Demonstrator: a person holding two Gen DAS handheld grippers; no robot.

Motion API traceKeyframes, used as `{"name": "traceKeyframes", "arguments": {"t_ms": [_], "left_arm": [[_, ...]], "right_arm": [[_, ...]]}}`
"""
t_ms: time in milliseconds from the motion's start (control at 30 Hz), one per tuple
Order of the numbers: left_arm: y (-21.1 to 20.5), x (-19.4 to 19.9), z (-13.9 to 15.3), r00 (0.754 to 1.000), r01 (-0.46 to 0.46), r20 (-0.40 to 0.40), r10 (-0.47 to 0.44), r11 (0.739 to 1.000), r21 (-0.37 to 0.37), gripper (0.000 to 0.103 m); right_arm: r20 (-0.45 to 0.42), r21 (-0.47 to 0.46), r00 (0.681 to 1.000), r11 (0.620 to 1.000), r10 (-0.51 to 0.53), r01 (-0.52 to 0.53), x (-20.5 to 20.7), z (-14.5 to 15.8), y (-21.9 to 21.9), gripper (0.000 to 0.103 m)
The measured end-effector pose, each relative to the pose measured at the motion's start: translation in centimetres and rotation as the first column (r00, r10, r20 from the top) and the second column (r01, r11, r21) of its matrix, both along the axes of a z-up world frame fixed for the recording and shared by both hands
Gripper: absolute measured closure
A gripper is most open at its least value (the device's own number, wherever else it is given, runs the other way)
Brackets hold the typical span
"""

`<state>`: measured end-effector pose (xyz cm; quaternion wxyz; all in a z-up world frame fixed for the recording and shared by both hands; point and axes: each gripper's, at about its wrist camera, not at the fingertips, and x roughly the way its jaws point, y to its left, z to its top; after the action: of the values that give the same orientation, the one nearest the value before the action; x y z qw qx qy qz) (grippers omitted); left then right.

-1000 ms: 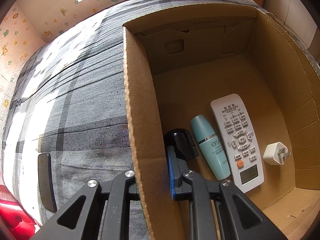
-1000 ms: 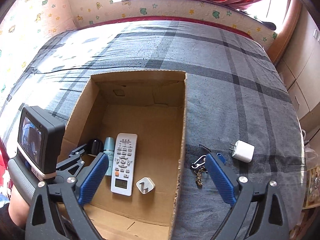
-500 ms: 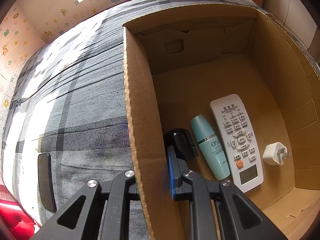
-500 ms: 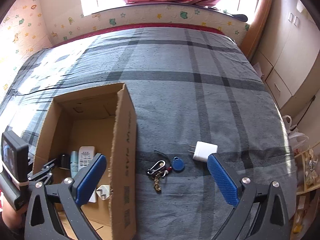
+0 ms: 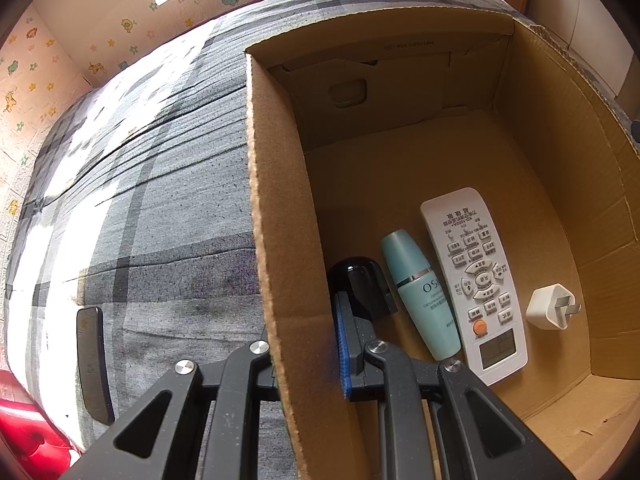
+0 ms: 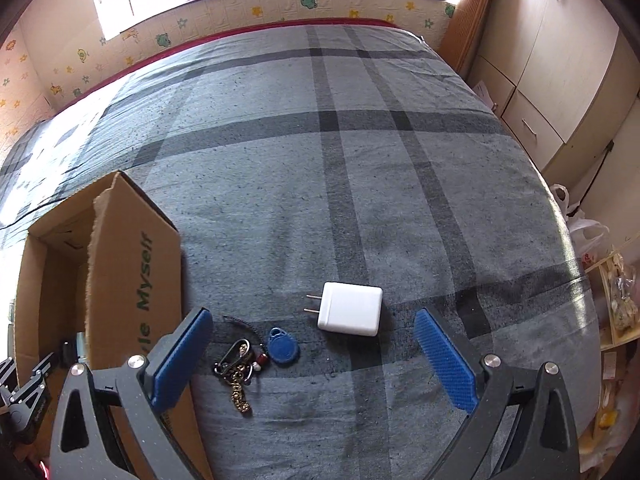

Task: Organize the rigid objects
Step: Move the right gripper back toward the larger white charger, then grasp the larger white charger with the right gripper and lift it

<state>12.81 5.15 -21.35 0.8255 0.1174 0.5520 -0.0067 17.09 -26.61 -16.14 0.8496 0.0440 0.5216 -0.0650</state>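
My left gripper (image 5: 304,320) is shut on the left wall of the cardboard box (image 5: 280,200); one blue pad shows inside the box and the other finger is hidden behind the wall. Inside lie a black capped object (image 5: 360,280), a teal bottle (image 5: 420,296), a white remote (image 5: 472,272) and a white plug adapter (image 5: 550,312). My right gripper (image 6: 312,320) is open and low over the grey plaid bed. A white charger (image 6: 350,314) lies between its fingertips. A key bunch (image 6: 236,372) with a blue fob (image 6: 283,346) lies near the left finger.
The box (image 6: 132,264) stands just left of my right gripper. A flat black device (image 5: 92,364) lies on the bed left of the box. Cabinets (image 6: 560,80) and plastic bags (image 6: 588,236) line the right side of the bed.
My right gripper has swung right, from above the box to over the bed, and sunk closer to the charger and keys. The left gripper has kept still on the box wall.
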Motion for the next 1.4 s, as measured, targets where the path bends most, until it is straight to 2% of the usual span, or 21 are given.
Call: {"name": "traceKeyframes", "arguments": {"t_ms": [233, 533, 600, 667, 800, 833, 867, 1400], "left_arm": [[-0.3, 0.0, 0.2, 1.000, -0.001, 0.003, 0.001, 1.000, 0.004, 0.086], [-0.2, -0.2, 0.2, 1.000, 0.000, 0.006, 0.000, 1.000, 0.001, 0.086], [-0.2, -0.2, 0.2, 1.000, 0.000, 0.005, 0.000, 1.000, 0.002, 0.086], [-0.3, -0.2, 0.3, 1.000, 0.001, 0.005, -0.001, 1.000, 0.005, 0.086], [-0.2, -0.2, 0.2, 1.000, 0.000, 0.002, 0.000, 1.000, 0.005, 0.086], [-0.2, -0.1, 0.2, 1.000, -0.001, 0.002, 0.001, 1.000, 0.003, 0.086], [-0.2, -0.1, 0.2, 1.000, -0.001, 0.002, 0.001, 1.000, 0.003, 0.086], [-0.5, -0.4, 0.4, 1.000, 0.000, 0.006, 0.000, 1.000, 0.008, 0.086]], "right_arm": [[-0.055, 0.003, 0.998, 0.999, -0.039, 0.040, 1.2, -3.7, -1.9, 0.000], [-0.103, -0.005, 0.992, 0.997, -0.077, 0.076, 2.1, -6.8, -3.6, 0.001], [-0.110, -0.002, 0.991, 0.997, -0.082, 0.082, 2.2, -7.3, -3.8, 0.004], [-0.118, 0.000, 0.989, 0.996, -0.087, 0.087, 2.3, -7.6, -3.9, 0.018], [-0.128, 0.024, 0.988, 0.996, -0.084, 0.088, 2.5, -8.1, -4.0, 0.031], [-0.130, 0.046, 0.988, 0.995, -0.078, 0.085, 2.5, -8.2, -4.0, 0.043], [-0.138, 0.062, 0.988, 0.995, -0.074, 0.083, 2.7, -8.3, -4.0, 0.048], [-0.100, 0.054, 0.994, 0.997, -0.055, 0.061, 0.8, -5.6, -3.3, 0.048]]}}
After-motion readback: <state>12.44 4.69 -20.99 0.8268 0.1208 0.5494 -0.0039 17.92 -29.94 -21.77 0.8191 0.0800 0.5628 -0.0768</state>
